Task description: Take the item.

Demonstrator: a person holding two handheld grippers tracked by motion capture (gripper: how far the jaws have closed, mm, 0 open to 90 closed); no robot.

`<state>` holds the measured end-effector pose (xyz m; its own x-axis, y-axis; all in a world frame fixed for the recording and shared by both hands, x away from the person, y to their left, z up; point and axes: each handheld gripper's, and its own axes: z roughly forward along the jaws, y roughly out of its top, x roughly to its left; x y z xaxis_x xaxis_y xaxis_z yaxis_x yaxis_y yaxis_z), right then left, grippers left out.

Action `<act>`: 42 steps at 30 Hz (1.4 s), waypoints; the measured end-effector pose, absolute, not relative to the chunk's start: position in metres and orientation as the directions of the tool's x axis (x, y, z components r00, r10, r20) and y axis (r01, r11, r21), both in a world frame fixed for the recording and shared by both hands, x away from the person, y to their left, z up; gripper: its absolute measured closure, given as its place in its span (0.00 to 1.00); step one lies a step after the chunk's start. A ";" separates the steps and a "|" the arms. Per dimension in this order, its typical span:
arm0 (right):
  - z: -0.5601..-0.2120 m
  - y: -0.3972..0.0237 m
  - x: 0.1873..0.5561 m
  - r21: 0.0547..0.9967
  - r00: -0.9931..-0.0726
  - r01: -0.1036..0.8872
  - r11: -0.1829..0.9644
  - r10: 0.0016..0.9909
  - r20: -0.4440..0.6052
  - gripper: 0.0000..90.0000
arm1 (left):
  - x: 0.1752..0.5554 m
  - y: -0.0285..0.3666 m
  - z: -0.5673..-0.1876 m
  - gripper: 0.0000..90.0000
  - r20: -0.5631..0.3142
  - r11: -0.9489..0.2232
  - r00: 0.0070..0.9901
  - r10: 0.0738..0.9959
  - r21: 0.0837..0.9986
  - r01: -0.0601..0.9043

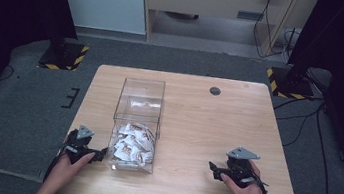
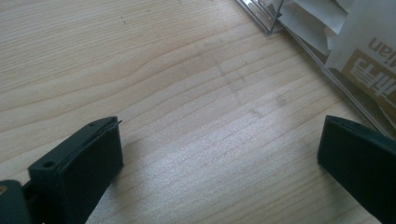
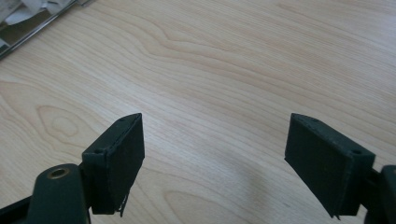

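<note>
clear box (image 1: 139, 104) | upright, table's left-centre; white sachets (image 1: 133, 144) heaped inside

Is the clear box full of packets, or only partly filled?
Partly filled. In the high view the white packets are heaped at the near end of the clear box, while its far end shows mostly bare wood through the walls.

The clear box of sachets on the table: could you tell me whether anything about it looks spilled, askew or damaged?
Nothing stands out: the clear box stands upright, and the sachets lie piled inside it.
</note>
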<state>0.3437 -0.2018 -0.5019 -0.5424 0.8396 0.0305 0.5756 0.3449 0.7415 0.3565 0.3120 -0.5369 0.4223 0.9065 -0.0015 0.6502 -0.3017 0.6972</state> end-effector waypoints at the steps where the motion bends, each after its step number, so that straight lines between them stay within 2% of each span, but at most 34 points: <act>1: -0.501 -0.199 0.343 0.742 -0.552 0.572 0.350 0.833 0.032 0.22 | 0.356 0.312 -0.537 0.00 -0.002 -0.302 0.422 0.906 0.697 0.650; 14: -0.489 -0.181 0.344 0.729 -0.582 0.557 0.397 0.813 0.001 0.18 | 0.356 0.312 -0.537 0.00 -0.002 -0.302 0.422 0.907 0.697 0.650; 23: -0.480 -0.170 0.352 0.709 -0.586 0.568 0.419 0.810 -0.009 0.24 | 0.356 0.312 -0.537 0.00 -0.001 -0.302 0.422 0.906 0.697 0.650; 42: -0.448 -0.141 0.369 0.700 -0.630 0.548 0.457 0.777 -0.015 0.20 | 0.356 0.312 -0.537 0.00 -0.002 -0.302 0.422 0.906 0.697 0.650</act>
